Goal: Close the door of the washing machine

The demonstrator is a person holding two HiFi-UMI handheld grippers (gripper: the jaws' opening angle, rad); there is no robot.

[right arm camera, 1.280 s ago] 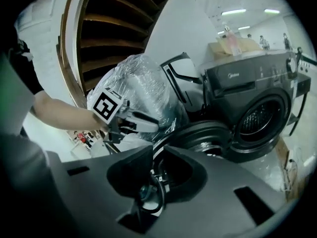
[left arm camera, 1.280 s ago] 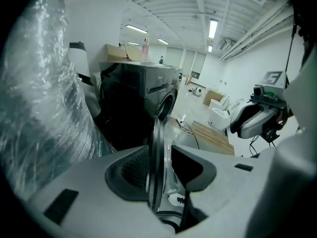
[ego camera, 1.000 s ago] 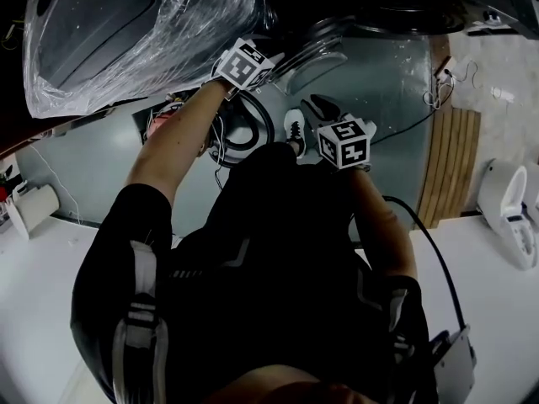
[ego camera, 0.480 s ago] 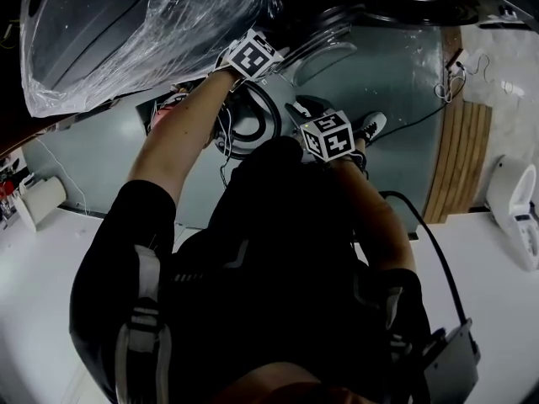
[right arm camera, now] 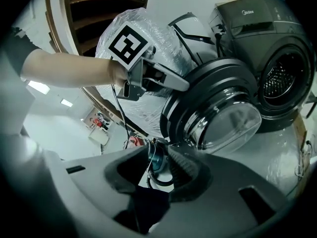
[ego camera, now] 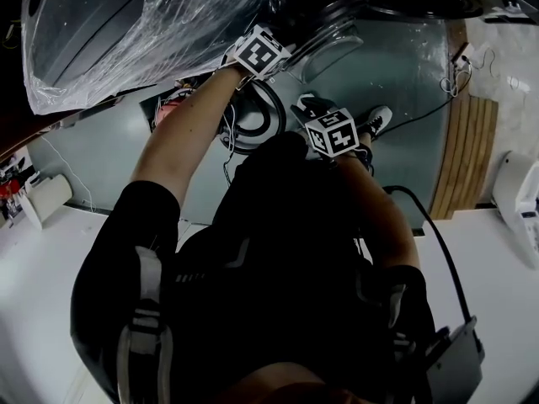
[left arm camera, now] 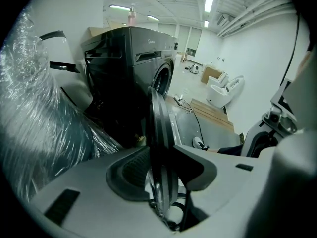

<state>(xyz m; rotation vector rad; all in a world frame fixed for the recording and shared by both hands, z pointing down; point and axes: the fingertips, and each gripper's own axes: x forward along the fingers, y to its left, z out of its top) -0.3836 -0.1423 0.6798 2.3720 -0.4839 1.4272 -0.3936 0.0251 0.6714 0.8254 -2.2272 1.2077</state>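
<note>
The dark washing machine (right arm camera: 270, 48) stands with its drum opening (right arm camera: 277, 78) bare. Its round door (right arm camera: 213, 108), with a bulging glass bowl, is swung open. My left gripper (left arm camera: 161, 167) is shut on the door's rim (left arm camera: 159, 133), which runs edge-on between its jaws. In the head view the left gripper (ego camera: 288, 45) reaches up to the door (ego camera: 337, 32). My right gripper (right arm camera: 161, 170) hangs just below the door; its jaws have just been opening and nothing is between them. In the head view the right gripper (ego camera: 307, 106) is close under the left one.
A plastic-wrapped appliance (ego camera: 126, 32) stands to the machine's left. A coiled hose (ego camera: 253, 120) lies on the floor under the hands. The person's shoe (ego camera: 377, 120) and a black cable are nearby. Wooden planks (ego camera: 467, 141) and white fixtures (ego camera: 522, 200) stand to the right.
My right gripper has dropped and moved left, closer to the door. The left gripper has kept its place on the door's rim.
</note>
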